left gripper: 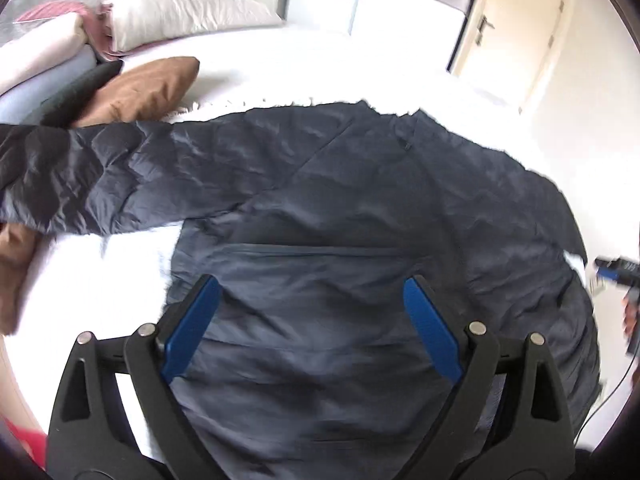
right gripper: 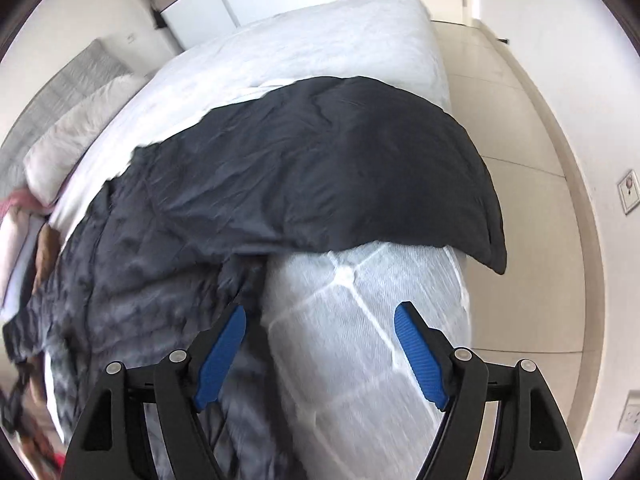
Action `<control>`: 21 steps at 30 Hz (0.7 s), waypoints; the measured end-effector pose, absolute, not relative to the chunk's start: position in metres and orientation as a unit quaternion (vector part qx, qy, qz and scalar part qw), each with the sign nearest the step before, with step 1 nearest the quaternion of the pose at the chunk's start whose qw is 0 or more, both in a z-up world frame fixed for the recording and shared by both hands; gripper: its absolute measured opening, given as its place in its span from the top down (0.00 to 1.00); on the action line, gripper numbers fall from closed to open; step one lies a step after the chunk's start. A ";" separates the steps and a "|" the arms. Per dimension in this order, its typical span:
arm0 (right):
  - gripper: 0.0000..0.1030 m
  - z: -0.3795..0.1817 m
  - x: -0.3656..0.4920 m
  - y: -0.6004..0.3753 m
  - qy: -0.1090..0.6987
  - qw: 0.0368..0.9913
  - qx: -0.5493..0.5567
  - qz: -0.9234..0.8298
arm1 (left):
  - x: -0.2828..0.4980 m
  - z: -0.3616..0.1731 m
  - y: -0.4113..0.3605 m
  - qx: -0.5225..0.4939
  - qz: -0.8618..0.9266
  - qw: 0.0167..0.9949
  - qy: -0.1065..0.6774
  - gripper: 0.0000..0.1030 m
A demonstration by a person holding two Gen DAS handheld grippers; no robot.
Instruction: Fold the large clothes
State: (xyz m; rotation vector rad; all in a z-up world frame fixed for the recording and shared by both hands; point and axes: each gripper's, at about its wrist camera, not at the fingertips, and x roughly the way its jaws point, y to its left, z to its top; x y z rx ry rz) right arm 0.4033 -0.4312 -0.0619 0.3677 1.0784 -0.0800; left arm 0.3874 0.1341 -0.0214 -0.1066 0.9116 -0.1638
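A large dark navy jacket [left gripper: 340, 208] lies spread flat on the white bed [left gripper: 288, 68], one sleeve [left gripper: 100, 168] stretched to the left. My left gripper [left gripper: 312, 292] is open and empty above the jacket's lower body. In the right wrist view the jacket [right gripper: 248, 184] lies across the bed and its other sleeve [right gripper: 420, 184] hangs over the bed's corner [right gripper: 360, 320]. My right gripper [right gripper: 320, 320] is open and empty, over the mattress side beside the jacket's edge. The right gripper also shows at the right edge of the left wrist view [left gripper: 618, 270].
A brown cushion [left gripper: 148, 88], a black cushion [left gripper: 80, 88] and white pillows [left gripper: 180, 12] lie at the head of the bed. A door [left gripper: 516, 28] and a wardrobe [left gripper: 360, 4] stand beyond. Tiled floor [right gripper: 520, 200] lies to the right of the bed.
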 end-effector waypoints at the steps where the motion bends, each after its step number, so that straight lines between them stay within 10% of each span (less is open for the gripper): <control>1: 0.24 -0.052 0.400 -0.424 0.509 0.846 0.158 -0.021 | 0.394 -0.027 0.143 -0.048 -0.092 0.888 0.448 0.09; 7: 0.24 -0.030 0.404 -0.359 0.501 0.852 0.141 0.061 | 0.435 -0.068 0.179 -0.084 -0.150 0.846 0.504 0.15; 13: 0.24 -0.034 0.405 -0.284 0.521 0.827 0.138 0.160 | 0.407 -0.060 0.172 -0.091 -0.260 0.832 0.482 0.88; 21: 0.24 -0.041 0.421 -0.163 0.531 0.791 0.133 0.271 | 0.344 -0.038 0.173 -0.010 -0.298 0.831 0.469 0.91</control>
